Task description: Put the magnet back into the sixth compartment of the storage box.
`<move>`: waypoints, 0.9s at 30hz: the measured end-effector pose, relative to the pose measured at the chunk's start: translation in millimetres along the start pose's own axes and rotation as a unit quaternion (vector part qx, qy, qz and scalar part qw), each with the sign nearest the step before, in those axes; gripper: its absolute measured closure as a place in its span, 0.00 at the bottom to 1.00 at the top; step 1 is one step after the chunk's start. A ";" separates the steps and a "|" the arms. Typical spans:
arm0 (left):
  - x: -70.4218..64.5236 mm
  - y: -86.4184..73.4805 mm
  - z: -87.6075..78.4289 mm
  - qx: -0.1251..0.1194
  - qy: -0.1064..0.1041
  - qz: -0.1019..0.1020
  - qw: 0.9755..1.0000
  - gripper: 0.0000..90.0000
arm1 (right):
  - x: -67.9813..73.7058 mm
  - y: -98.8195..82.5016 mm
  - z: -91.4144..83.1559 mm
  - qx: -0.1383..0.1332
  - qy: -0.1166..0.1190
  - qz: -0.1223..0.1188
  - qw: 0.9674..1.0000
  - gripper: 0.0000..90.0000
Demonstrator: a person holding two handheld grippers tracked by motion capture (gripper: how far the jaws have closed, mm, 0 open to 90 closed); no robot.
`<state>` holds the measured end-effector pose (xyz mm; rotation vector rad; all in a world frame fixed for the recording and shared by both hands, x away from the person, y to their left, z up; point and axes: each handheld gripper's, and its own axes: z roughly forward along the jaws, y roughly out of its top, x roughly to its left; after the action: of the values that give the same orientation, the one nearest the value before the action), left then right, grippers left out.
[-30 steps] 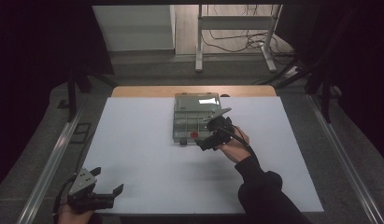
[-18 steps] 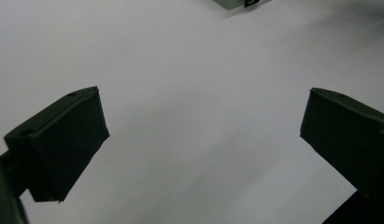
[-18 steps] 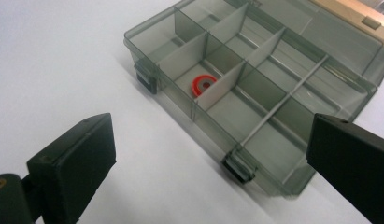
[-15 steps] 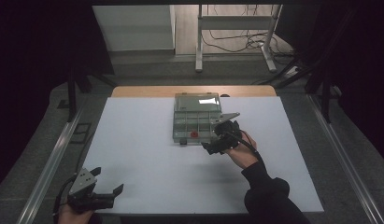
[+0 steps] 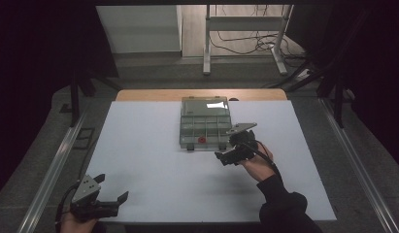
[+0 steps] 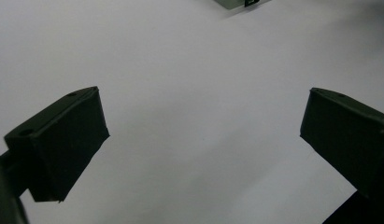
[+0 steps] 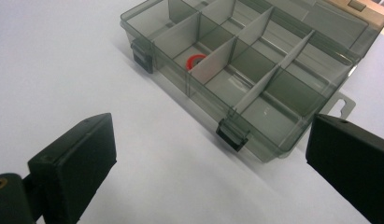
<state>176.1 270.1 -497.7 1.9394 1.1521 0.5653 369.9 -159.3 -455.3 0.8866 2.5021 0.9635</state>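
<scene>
Right gripper (image 5: 234,148) spread apart, empty, just beside organizer box (image 5: 205,127) at its 4 o'clock; red ring (image 7: 195,61) inside. Left gripper (image 5: 97,196) apart, at surface's (image 5: 139,145) 7 o'clock.

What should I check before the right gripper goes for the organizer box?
1. Right gripper open: ok, jaws wide apart and empty.
2. Lined up with the organizer box: ok, the box's near right corner sits just ahead of it.
3. Lid open: ok, folded back on the far side.
4. Front latches free: ok, both hang loose.
5. Red ring settled: ok, lying in a front compartment.
6. Left gripper out of the way: ok, open at the near left edge of the table.
</scene>
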 end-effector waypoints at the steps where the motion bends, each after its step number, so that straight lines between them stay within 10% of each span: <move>1: 0.0 0.0 0.0 0.000 0.000 0.000 1.000 0.02 | 0.0 -0.9 -0.5 -0.001 0.000 0.001 1.000 0.02; 27: -0.2 0.0 0.1 0.000 0.000 0.001 1.000 0.02 | 6.7 -26.3 -29.7 -0.020 -0.006 0.009 1.000 0.00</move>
<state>176.1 269.9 -497.7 1.9402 1.1506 0.5661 338.9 -184.8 -452.3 0.9021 2.4600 1.0071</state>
